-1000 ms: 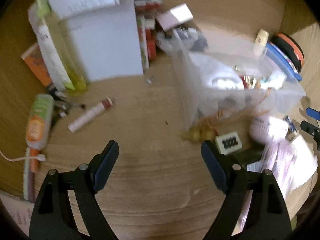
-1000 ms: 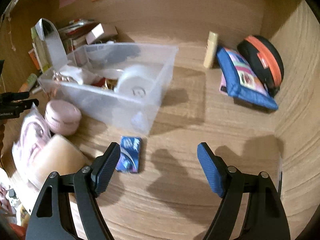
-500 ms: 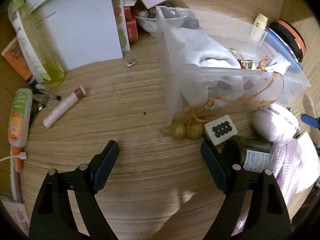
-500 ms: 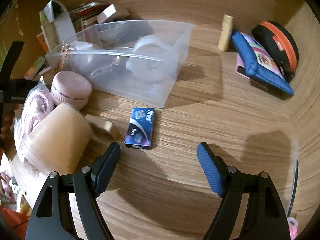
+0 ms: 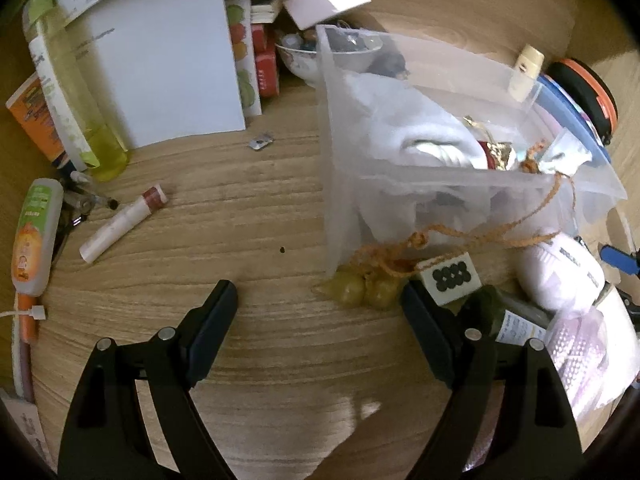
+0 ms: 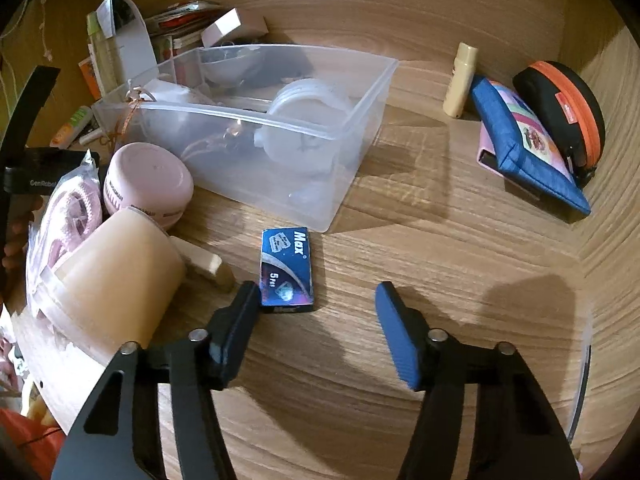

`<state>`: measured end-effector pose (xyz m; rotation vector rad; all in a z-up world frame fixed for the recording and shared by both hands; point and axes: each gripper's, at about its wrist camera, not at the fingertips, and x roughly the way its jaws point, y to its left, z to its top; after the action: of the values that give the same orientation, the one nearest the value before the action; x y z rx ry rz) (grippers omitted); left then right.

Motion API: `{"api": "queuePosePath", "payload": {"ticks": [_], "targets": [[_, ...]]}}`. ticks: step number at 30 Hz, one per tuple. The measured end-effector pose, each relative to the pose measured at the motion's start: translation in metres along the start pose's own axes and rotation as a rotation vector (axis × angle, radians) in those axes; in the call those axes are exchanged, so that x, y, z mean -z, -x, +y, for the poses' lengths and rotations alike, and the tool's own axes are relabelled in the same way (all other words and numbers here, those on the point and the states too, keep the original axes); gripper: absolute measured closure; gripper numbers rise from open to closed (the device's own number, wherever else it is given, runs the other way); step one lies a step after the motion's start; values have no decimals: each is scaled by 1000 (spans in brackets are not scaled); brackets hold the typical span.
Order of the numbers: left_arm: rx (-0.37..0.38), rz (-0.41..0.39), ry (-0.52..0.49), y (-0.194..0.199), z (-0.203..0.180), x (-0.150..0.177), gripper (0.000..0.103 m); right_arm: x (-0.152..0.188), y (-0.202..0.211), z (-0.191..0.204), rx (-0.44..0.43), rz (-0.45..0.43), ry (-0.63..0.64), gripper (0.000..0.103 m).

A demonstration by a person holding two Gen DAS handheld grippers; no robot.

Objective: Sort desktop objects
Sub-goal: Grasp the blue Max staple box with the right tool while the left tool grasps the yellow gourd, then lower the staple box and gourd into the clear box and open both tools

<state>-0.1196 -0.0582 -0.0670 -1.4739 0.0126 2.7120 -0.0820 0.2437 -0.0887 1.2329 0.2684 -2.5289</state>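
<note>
While my right gripper (image 6: 318,304) has just been closing, unclamped, left pad beside the blue box (image 6: 286,270), my left gripper (image 5: 320,304) gapes near the clear bin (image 5: 440,184).

The small blue box (image 6: 286,270) lying on the tabletop (image 6: 440,260) reads "Max" and "5 Pcs". The black bar (image 6: 36,176) at the left edge reads "GenRobot", cut off. Print on the pink round case (image 6: 146,184) is too small to read.

Dark blue "Max" box (image 6: 286,270) with white lettering by right gripper's left pad; clear bin (image 6: 280,136) beyond; blue pouch (image 6: 524,144), black-orange case (image 6: 564,108) far right. White tile (image 5: 450,278), black dots.
</note>
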Motion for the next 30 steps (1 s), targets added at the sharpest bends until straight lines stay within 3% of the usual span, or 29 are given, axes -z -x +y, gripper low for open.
{"api": "queuePosePath", "payload": {"ticks": [4, 8, 12, 19, 30], "targets": [[-10, -27, 11, 3, 2, -1, 31, -2, 0, -1, -28, -7, 0, 65], [-9, -48, -11, 5, -2, -1, 46, -4, -2, 3, -36, -1, 17, 66], [10, -59, -28, 6, -4, -1, 61, -8, -5, 10, -49, 10, 42, 75], [30, -68, 2, 19, 1, -2, 61, -7, -1, 10, -47, -10, 17, 76], [46, -204, 2, 73, -2, -6, 61, -17, 53, -24, -82, -133, -137, 79]]}}
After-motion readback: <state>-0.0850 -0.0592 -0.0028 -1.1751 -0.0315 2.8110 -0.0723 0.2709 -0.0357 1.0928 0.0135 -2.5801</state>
